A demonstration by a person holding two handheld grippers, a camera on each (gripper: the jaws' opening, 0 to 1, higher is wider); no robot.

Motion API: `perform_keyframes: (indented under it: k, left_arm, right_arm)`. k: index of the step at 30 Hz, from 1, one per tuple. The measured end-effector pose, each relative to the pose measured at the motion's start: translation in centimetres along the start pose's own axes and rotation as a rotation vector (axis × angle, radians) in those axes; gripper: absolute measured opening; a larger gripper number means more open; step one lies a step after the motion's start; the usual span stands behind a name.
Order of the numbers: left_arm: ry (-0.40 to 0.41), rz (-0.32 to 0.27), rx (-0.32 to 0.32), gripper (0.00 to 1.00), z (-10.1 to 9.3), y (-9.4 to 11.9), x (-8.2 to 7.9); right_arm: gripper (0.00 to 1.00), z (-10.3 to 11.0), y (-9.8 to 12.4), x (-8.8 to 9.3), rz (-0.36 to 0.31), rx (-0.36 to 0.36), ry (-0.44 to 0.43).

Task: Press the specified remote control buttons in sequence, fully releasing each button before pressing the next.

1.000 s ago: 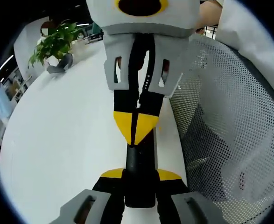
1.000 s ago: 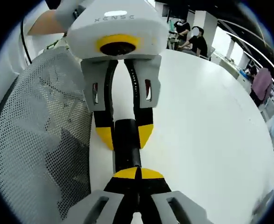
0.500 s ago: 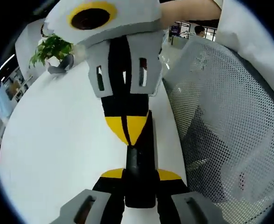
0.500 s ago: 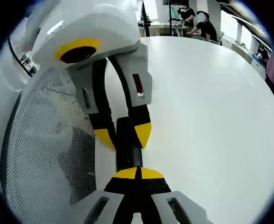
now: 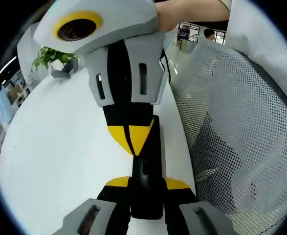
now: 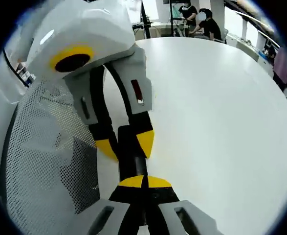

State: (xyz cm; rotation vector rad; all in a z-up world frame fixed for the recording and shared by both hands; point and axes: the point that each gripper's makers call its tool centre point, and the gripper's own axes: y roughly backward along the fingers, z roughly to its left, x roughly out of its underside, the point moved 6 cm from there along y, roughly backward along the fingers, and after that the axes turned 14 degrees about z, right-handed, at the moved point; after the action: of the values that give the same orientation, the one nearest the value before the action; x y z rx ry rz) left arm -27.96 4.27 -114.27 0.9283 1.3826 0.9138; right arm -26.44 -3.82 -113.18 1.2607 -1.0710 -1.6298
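A slim black remote control [image 5: 145, 178] lies lengthwise between the yellow-tipped jaws of my left gripper [image 5: 146, 183], which is shut on its near end, above the white table [image 5: 60, 147]. My right gripper [image 5: 131, 144] comes down from the top of the left gripper view, shut, with its joined yellow tips resting on the remote's upper face. In the right gripper view, my right gripper [image 6: 144, 182] is shut with its tips against the remote [image 6: 129, 159]. The left gripper [image 6: 126, 145] there clamps the remote from the far side.
A grey mesh chair back [image 5: 231, 122] stands close beside the table edge, also in the right gripper view as the mesh chair back [image 6: 40, 147]. A potted plant [image 5: 48, 58] sits at the table's far end. People [image 6: 202, 24] sit far beyond the table [image 6: 221, 122].
The right gripper's body has swung to the left in the left gripper view while its shut tips stay on the remote. The left gripper keeps its hold.
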Motion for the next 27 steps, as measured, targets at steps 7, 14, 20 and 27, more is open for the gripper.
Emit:
perform_keyframes:
  k: [7,14,20,27]
  left_arm:
    - [-0.022,-0.011,0.011,0.24,-0.6,-0.4,-0.9]
    - [-0.006,-0.030,0.010,0.24,-0.5,-0.4,-0.6]
    - [-0.003,-0.033,0.009,0.24,-0.5,-0.4,-0.7]
    - [-0.002,-0.036,0.013,0.24,-0.4,-0.4,-0.6]
  right_arm:
    - [0.00,1.6,0.1,-0.1,0.031,0.019,0.079]
    - [0.00,2.3,-0.1,0.3,0.041,0.038,0.110]
    - [0.00,2.7,-0.5,-0.1,0.096,0.123,0.219]
    - [0.00,2.2,-0.6,-0.2,0.061,0.115,0.100]
